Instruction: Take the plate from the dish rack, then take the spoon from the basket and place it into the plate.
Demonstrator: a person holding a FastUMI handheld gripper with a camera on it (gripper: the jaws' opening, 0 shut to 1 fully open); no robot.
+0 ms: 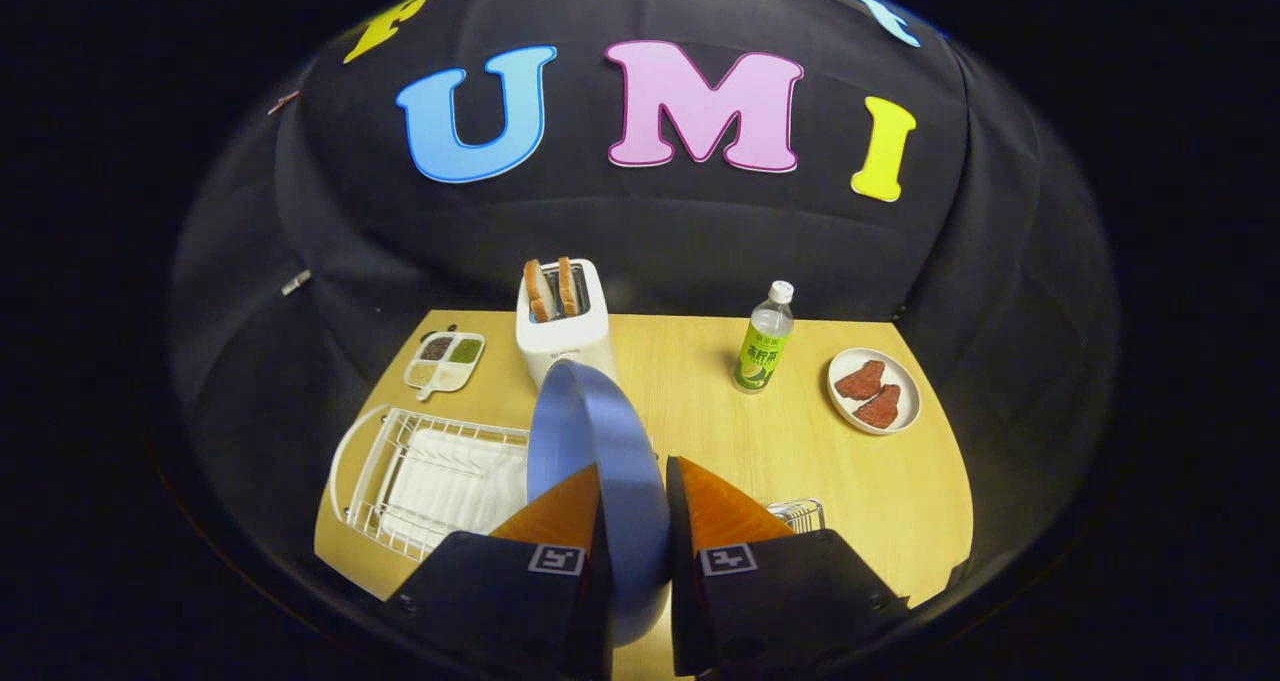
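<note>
A blue plate (pixel 590 441) stands on edge between my two fingers, and my gripper (pixel 635 481) is shut on its rim. The plate hangs above the table, to the right of the white wire dish rack (pixel 420 471), which holds a white drip tray. Behind my right finger a corner of a small wire basket (pixel 798 513) peeks out; its contents are hidden. The plate's lower edge runs down between my fingers.
On the wooden table (pixel 720 441) beyond the plate stands a white toaster (pixel 562 326) with two bread slices. A divided dish of spices (pixel 445 361) lies far left, a bottle (pixel 765 341) stands mid right, and a white plate with meat slices (pixel 873 391) sits far right.
</note>
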